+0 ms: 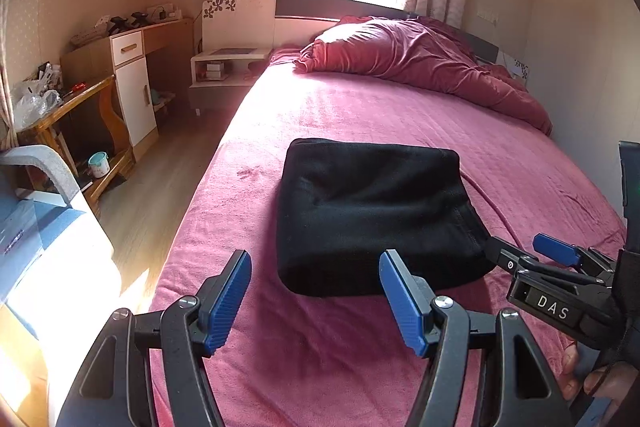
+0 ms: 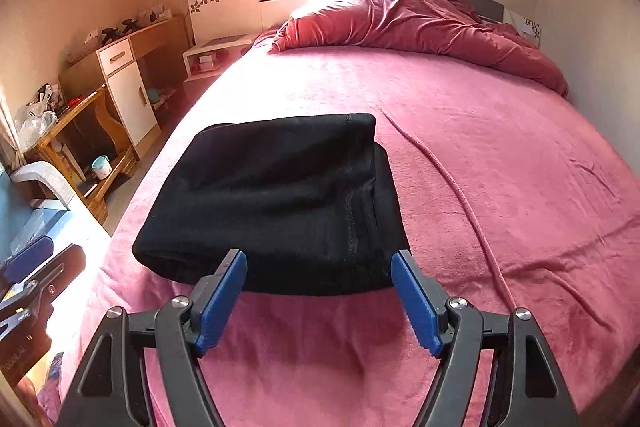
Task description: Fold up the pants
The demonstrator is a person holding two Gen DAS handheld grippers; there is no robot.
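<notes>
The black pants (image 1: 372, 215) lie folded into a thick rectangular bundle on the pink bed cover (image 1: 360, 115); they also show in the right wrist view (image 2: 276, 199). My left gripper (image 1: 316, 297) is open and empty, just short of the bundle's near edge. My right gripper (image 2: 320, 297) is open and empty, its blue fingertips (image 2: 228, 291) at the bundle's near edge. The right gripper also shows in the left wrist view (image 1: 520, 251), beside the bundle's right corner.
A crumpled red duvet (image 1: 432, 63) lies at the head of the bed. The bed's left edge drops to a wooden floor (image 1: 160, 187). A wooden desk (image 1: 72, 115), a white cabinet (image 1: 136, 95) and a nightstand (image 1: 224, 67) stand along the left wall.
</notes>
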